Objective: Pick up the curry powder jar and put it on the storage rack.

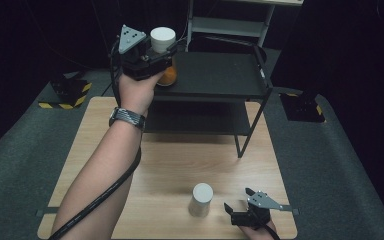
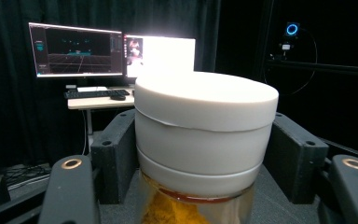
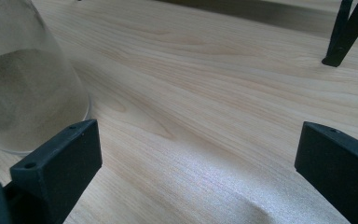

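A jar with a white lid [image 1: 162,39] and orange contents stands at the left edge of the black rack's top shelf [image 1: 220,75]. My left gripper [image 1: 159,56] is shut on it, held up by a raised forearm. In the left gripper view both black jaws press on the sides of the white lid [image 2: 205,126]. A second jar [image 1: 201,199] with a white lid and grey powder stands upright on the wooden table [image 1: 180,160] near the front. My right gripper [image 1: 237,199] rests just right of it, open. In the right gripper view that jar [image 3: 23,93] stands beyond the left jaw, outside the gap.
The black rack has a lower shelf [image 1: 195,120] and thin legs [image 3: 340,42] standing on the table. Behind it is a pale metal shelf unit [image 1: 230,22]. Striped floor weights [image 1: 67,92] lie beside the table. Lit monitors [image 2: 112,51] stand far off.
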Tool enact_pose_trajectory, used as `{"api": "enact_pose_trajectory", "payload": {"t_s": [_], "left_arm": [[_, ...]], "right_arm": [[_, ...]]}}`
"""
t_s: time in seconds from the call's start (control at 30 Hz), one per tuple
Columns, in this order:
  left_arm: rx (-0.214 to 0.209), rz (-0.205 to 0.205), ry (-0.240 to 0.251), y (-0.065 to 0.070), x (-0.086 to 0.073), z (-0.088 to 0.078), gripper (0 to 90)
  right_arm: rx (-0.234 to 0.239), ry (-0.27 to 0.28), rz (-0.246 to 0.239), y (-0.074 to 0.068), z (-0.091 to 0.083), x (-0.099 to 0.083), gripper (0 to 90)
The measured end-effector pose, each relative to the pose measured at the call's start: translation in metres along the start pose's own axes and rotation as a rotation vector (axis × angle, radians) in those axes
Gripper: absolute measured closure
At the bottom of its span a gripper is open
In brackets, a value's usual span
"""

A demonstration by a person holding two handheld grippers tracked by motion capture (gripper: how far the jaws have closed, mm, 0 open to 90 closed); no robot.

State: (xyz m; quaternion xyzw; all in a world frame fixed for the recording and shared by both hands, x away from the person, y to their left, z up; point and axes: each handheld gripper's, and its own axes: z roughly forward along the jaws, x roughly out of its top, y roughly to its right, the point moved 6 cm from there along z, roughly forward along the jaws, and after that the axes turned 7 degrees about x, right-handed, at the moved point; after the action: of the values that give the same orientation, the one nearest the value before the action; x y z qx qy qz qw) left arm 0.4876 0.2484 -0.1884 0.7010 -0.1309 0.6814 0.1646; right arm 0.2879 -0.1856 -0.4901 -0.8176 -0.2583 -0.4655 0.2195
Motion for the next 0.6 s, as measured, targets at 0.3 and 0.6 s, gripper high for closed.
{"api": "enact_pose_trajectory", "payload": {"t_s": [0.3, 0.6], "left_arm": [[0.007, -0.021, -0.001, -0.002, 0.001, -0.006, 10.9], [0.004, -0.012, 0.011, 0.000, -0.001, -0.018, 0.3]], "right_arm": [[0.001, 0.002, 0.000, 0.000, 0.000, 0.000, 0.1], [-0.001, -0.003, -0.003, 0.000, 0.000, 0.000, 0.0]]}}
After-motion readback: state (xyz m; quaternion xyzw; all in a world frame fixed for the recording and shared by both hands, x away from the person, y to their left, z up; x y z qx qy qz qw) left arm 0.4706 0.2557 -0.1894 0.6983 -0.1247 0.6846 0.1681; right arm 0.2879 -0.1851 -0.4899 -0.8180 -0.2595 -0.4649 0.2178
